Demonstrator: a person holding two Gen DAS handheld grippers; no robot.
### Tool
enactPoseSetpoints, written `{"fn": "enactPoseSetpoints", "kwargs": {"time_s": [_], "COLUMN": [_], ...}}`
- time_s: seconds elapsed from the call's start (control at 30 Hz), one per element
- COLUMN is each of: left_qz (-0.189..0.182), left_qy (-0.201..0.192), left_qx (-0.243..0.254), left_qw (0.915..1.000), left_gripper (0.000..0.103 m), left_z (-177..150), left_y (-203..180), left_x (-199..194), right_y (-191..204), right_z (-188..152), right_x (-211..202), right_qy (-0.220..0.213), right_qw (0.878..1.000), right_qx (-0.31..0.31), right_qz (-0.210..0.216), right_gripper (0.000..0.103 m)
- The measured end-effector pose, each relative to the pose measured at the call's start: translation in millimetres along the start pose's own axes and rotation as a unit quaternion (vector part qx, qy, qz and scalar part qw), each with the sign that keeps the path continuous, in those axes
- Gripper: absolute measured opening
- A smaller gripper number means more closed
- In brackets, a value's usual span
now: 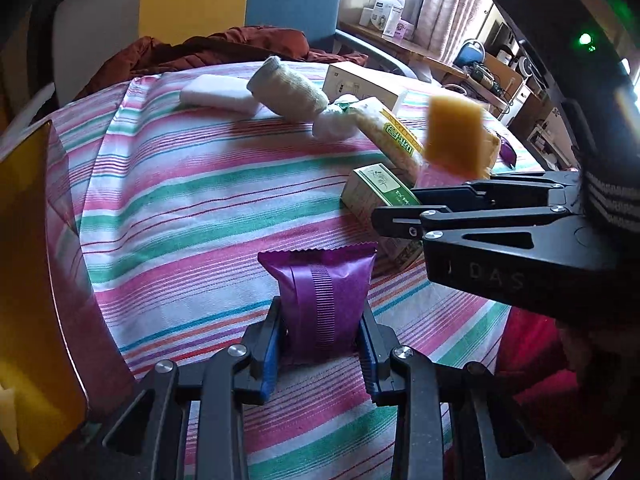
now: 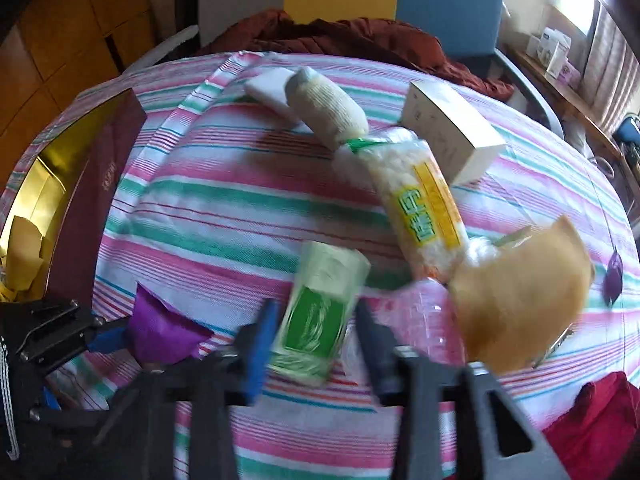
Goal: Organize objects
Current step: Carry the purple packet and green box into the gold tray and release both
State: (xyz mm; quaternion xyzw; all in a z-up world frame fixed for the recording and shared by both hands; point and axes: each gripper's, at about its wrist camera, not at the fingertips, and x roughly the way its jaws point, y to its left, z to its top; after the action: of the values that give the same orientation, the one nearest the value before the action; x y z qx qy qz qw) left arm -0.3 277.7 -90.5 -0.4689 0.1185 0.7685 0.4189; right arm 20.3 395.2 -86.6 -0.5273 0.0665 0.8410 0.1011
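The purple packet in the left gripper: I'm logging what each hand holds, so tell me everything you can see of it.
The purple packet is a small, puffy pillow pouch of glossy purple foil or plastic. Its top edge is zigzag-cut and a ribbed seam runs down its middle. It stands upright, with the left gripper shut on its lower sides, in front of the striped cloth. No print or tear shows. The right wrist view shows it left of the green-and-white box, apart from it.

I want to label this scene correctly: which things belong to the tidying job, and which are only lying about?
Job: purple packet in left claw; green box in right claw; yellow-labelled bag; white box; maroon box.
Lying about: red jacket; blue chair.
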Motion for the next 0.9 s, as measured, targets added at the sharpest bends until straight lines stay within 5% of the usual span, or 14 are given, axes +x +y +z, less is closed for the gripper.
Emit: {"fn": "enactPoseSetpoints", "kwargs": {"time_s": [0.13, 0.4, 0.63, 0.9], "left_qz": [0.008, -0.002, 0.021, 0.07], "left_qy": [-0.002, -0.068, -0.103, -0.114], "left_qx": [-0.001, -0.02, -0.08, -0.152], "left_qw": [1.0, 0.9975, 0.9913, 0.9792], "left_gripper": [0.032, 0.032, 0.032, 0.032], "left_z": [0, 4, 1, -6], "left_y": [1, 15, 59, 131], "left_x": [-10, -70, -115, -142], "right_y": [-9, -4, 53, 128], "right_z": [-1, 8, 34, 59], "right_x": [-12, -50, -80, -72], "right_qy": [-0.02, -0.071, -0.106, -0.096], "right_qw": [1.0, 0.996, 0.989, 0.98], "right_qx": [0.018, 0.037, -0.018, -0.081], "right_qz": [-0.003, 0.044, 0.104, 0.155], "right_gripper": [0.031, 0.031, 0.031, 0.031]}}
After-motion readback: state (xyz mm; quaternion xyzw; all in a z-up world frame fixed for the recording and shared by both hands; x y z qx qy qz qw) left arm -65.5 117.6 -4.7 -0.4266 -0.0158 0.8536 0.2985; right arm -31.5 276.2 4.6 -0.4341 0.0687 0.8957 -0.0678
